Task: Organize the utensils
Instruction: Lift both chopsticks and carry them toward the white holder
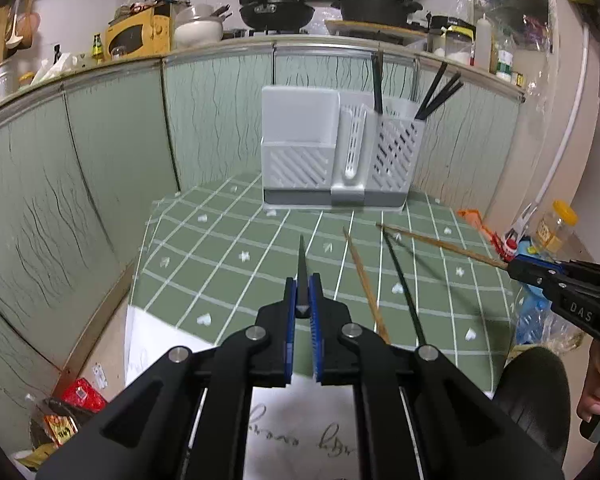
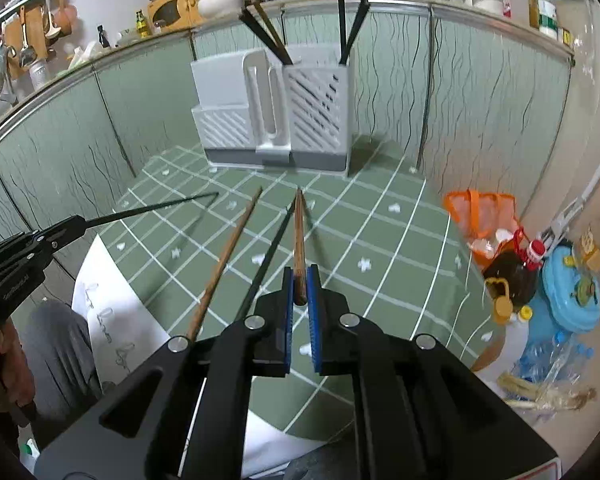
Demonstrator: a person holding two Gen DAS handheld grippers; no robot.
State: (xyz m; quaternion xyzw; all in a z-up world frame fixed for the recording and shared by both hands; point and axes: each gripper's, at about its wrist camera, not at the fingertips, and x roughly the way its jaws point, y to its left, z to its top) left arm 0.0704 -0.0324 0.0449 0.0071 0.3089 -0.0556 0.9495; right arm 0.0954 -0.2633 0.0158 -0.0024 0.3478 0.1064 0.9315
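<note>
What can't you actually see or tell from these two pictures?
- Bottom of the grey holder: both views; its walls hide how deep the black chopsticks sit.
- Near ends of the loose wooden chopstick and loose black chopstick: right view; the right gripper covers them.
- Writing on the white paper: left view; the left gripper cuts it off, too blurred to read.
- The person: only a hand shows at the edge.

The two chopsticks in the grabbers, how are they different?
The thin black chopstick is dark and held by the left gripper; the brown wooden chopstick is reddish-brown and held by the right gripper. The black one tapers to a finer tip; the wooden one looks thicker. Both are clamped at one end, lifted off the green checked tablecloth and aimed toward the grey plastic utensil holder.
</note>
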